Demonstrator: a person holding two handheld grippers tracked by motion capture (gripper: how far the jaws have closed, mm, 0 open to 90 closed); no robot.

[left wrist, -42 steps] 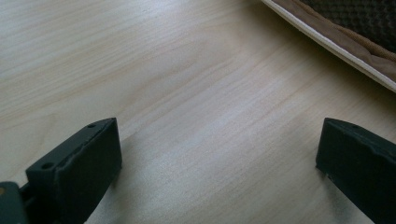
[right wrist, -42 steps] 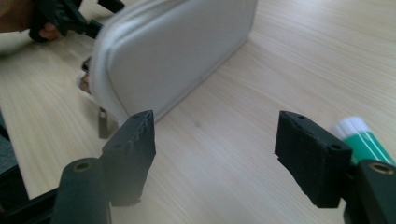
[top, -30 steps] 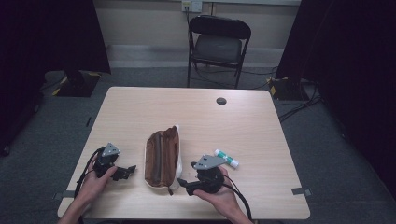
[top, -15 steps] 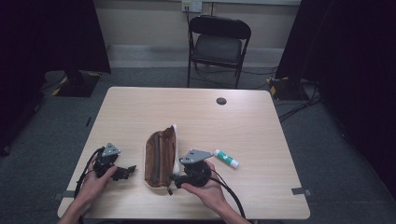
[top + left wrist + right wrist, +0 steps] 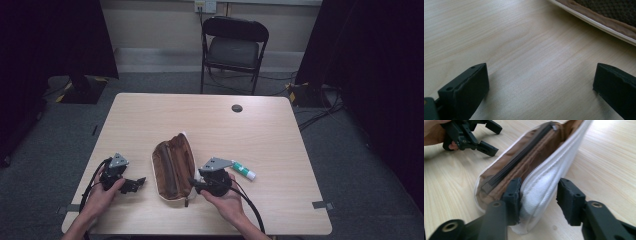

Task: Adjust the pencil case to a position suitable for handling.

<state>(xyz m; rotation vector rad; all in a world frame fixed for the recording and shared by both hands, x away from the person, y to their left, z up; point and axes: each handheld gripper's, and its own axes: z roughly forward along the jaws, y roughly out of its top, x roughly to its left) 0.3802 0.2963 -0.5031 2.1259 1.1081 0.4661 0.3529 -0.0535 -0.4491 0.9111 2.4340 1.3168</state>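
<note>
1. Left gripper [image 5: 134,185]: jaws spread wide over bare table [image 5: 150,120], just left of the pouch [image 5: 172,167].
2. Pouch: brown inside, white outside, zip open; contents cannot be told.
3. Right gripper [image 5: 537,197]: jaws have just been closing, astride the pouch's white near wall; left jaw touching, right jaw apart.
4. Glue stick [image 5: 244,170]: right of pouch; label unreadable.

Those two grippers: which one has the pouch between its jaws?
The right gripper. Its jaws, which have just been closing, straddle the white side wall of the open pouch. The left gripper stands open over bare table, beside the pouch.
</note>
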